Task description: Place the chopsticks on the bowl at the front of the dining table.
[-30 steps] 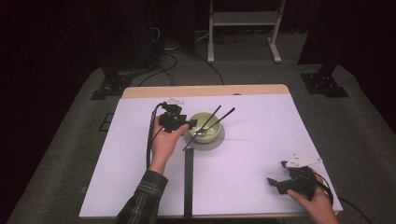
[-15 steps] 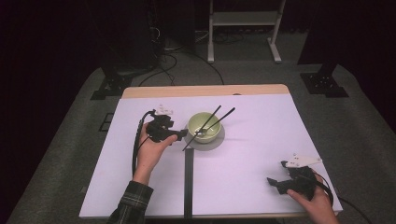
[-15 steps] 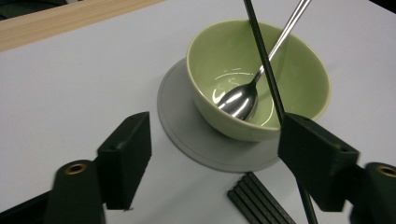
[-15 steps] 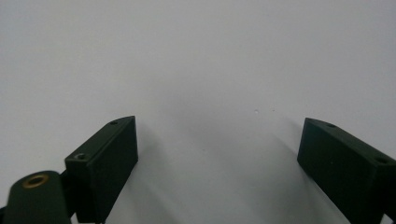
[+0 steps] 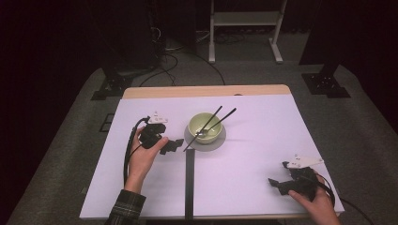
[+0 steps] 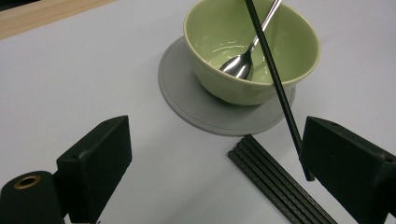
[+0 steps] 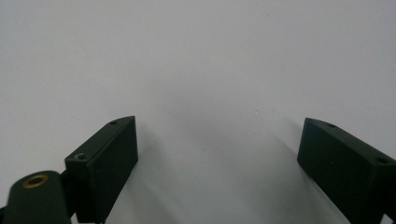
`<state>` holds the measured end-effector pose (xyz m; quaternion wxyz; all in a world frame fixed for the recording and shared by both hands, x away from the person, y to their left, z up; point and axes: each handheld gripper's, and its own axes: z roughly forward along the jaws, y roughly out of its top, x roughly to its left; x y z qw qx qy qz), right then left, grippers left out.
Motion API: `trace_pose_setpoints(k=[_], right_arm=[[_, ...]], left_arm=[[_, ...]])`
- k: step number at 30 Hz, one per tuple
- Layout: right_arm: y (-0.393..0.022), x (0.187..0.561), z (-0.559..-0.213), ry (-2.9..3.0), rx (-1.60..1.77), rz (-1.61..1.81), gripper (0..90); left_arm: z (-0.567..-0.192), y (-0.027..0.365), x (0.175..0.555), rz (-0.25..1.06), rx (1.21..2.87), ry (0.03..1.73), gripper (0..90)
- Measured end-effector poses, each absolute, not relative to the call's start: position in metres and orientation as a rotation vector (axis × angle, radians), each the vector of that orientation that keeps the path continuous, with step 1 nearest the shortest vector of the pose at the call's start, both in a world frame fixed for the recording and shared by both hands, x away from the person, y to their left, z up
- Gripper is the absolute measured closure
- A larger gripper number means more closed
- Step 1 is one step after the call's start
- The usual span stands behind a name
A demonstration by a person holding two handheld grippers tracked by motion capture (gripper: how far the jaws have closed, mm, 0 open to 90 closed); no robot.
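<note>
Left gripper (image 5: 172, 145) low over the white table (image 5: 263, 154), just left of the bowl (image 5: 205, 127), jaws just opened wide, nothing between them; in the left gripper view, black chopstick (image 6: 275, 88) slanting close past the right-hand jaw, not pinched. Green bowl seated on a grey round mat (image 5: 217, 142), spoon (image 6: 243, 60) lying inside, scoop down, handle up over the far rim. Two chopsticks (image 5: 220, 117) leaning across the bowl, lower tips on the table near the black strip (image 5: 189, 183) running toward the near edge. Right gripper (image 5: 277, 183) resting well apart at the near right corner, jaws spread over bare table, empty
</note>
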<state>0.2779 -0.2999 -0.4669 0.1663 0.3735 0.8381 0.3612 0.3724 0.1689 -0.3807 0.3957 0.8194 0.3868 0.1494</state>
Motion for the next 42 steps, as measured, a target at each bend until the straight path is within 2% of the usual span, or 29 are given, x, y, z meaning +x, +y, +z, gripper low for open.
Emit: trace_pose_setpoints(k=[6,9,23,42], right_arm=[[-0.300,0.278,-0.467,2.386,1.063,1.029,10.5],[-0.300,0.278,-0.467,2.386,1.064,1.029,10.5],[-0.300,0.278,-0.467,2.386,1.063,1.028,10.6],[-0.300,0.278,-0.467,2.386,1.063,1.028,10.5]], left_arm=[[-0.384,0.179,0.363,0.365,2.028,0.996,8.4],[-0.386,0.183,0.359,0.369,2.037,0.997,2.3],[-0.406,0.197,0.336,0.391,2.070,0.987,2.3],[-0.441,0.171,0.333,0.308,2.129,0.991,2.3]])
